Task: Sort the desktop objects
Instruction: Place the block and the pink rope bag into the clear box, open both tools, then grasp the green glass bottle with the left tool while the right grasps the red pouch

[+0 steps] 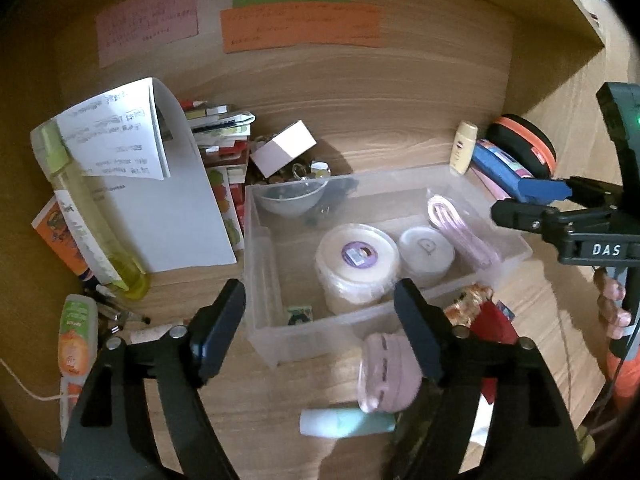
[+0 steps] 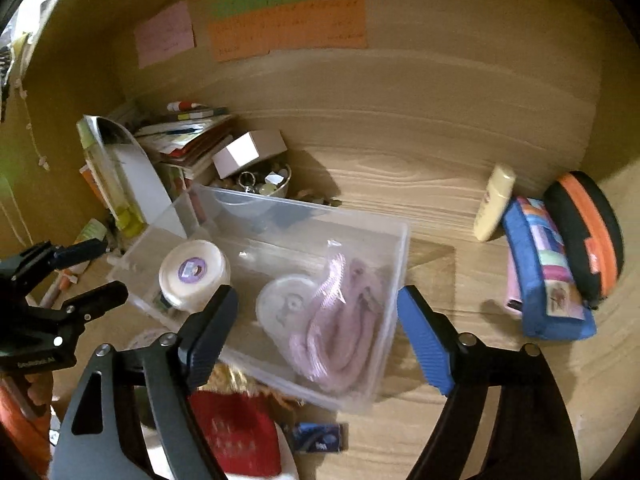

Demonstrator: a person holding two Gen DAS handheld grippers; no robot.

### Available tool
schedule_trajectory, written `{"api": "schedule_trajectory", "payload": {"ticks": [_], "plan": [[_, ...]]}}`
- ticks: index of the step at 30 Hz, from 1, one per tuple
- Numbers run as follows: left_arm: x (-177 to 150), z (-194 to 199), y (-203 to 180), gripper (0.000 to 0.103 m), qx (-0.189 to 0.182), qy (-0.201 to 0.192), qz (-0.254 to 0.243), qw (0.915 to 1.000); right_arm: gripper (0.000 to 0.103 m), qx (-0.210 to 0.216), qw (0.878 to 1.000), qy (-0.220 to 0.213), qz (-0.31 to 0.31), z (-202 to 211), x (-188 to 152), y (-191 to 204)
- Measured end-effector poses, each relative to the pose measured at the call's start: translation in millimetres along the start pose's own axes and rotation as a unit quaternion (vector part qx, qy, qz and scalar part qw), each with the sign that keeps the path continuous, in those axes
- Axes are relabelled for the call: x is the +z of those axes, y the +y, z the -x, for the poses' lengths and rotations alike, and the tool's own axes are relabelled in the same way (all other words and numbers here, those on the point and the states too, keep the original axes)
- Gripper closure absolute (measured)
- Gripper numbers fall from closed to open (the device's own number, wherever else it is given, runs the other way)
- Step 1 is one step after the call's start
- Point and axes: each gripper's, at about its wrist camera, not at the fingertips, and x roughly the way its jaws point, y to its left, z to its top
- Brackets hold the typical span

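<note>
Both hand-held grippers, left (image 1: pixel 320 330) & right (image 2: pixel 318 336), hover wide apart, holding nothing, over a clear plastic bin (image 2: pixel 394 264) mid-tabletop (image 2: pixel 400 176); inside: tape roll (image 1: pixel 358 258), round lid (image 1: pixel 426 252), bagged pink cord (image 2: pixel 336 332).

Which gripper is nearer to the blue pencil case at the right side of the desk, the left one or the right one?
Right. The right gripper is over the clear box's end nearest the blue pencil case. The left gripper is over the box's opposite end, farther away.
</note>
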Motion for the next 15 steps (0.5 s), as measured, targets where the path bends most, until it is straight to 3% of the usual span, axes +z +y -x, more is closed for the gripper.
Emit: {"api": "schedule_trajectory", "payload": {"ticks": [8,15], "plan": [[-22,6,-9,0.022,-0.016,0.032,0.002,0.9993,0.023,-0.025,1.0,0.0,0.016,25,-30,-6],[-54,15,-16,0.022,-0.023,0.055,0.013,0.9981,0.022,-0.055,0.997,0.033,0.045,25,-60,-11]]}}
